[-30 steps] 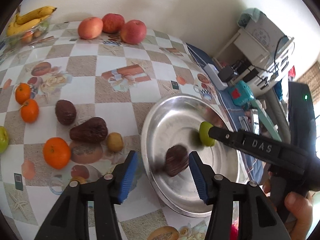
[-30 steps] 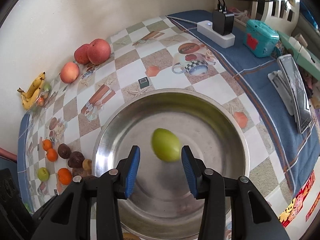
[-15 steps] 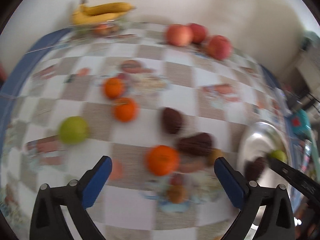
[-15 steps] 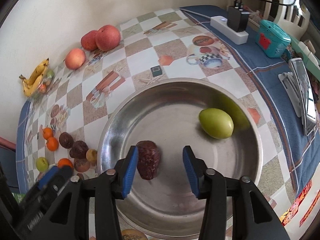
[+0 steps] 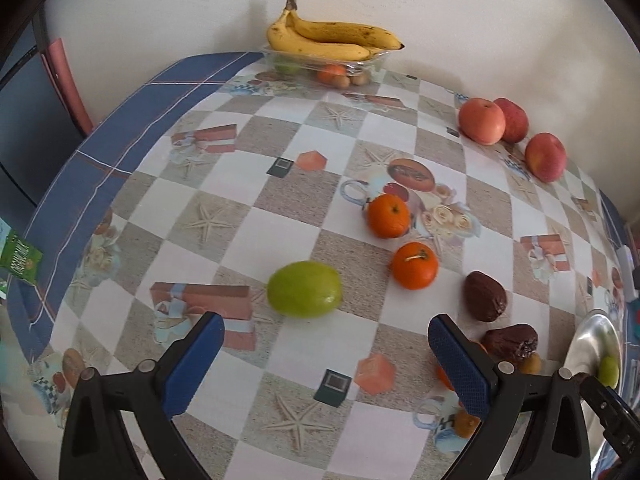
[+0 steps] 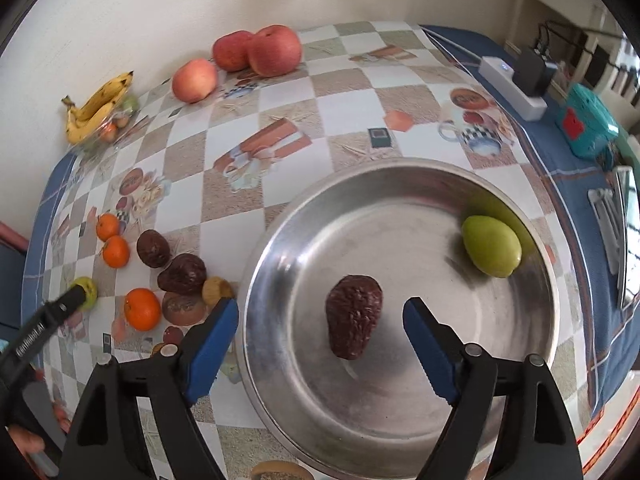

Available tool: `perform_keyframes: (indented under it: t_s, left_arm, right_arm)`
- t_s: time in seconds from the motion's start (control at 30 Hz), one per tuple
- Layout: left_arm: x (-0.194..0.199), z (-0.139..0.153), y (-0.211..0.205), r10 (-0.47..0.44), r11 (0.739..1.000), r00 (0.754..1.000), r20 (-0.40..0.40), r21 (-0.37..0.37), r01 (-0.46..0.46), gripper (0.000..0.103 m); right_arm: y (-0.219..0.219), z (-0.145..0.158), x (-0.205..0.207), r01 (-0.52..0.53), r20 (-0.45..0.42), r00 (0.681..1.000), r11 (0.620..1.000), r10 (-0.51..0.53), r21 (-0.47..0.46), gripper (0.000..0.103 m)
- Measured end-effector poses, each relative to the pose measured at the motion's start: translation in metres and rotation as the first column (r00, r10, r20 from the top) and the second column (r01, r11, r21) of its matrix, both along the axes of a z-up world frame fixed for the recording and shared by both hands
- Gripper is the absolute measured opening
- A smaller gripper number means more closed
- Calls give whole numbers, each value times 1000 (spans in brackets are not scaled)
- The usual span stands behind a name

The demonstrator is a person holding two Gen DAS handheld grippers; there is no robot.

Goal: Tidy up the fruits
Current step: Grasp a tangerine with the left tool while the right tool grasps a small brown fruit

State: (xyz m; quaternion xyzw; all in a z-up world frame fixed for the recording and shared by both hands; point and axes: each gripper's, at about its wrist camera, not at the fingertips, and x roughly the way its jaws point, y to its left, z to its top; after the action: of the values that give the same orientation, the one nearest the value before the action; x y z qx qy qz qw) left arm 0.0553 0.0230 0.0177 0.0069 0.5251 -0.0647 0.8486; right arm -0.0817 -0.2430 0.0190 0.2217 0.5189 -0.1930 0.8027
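The checked tablecloth (image 6: 280, 92) carries a steel bowl (image 6: 280, 240) holding a wrinkled brown fruit (image 6: 354, 322) at centre and a green fruit (image 6: 491, 245) at two o'clock. The right gripper (image 6: 320, 332) is opening, straddling the brown fruit without touching. The left gripper (image 5: 325, 354) gapes wide, empty, another green fruit (image 5: 304, 289) lying at its twelve o'clock.

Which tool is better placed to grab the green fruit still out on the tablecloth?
Left. The left tool stands open right over the loose green fruit, nothing between its pads. The right tool, jaws opening, is over the metal bowl, around the dark wrinkled fruit lying there.
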Motion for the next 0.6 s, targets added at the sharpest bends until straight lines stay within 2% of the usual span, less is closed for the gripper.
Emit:
perform_keyframes:
  t_s: [0.17,0.4,0.6]
  left_arm:
    - [-1,1,-2,-20,999,1000,7,-34,20,103]
    - [-6,8,-14,-75,994,995,60,-79,80,103]
    - [-2,4,-15,-75,991,997,13,-106,76,103]
  right_arm:
    - [10,0,7,-34,20,999,999,34,19,85]
    - [31,3,20,-106,34,994,994,106,15,85]
    - [50,11,33,-182,81,980,983,181,-5,85]
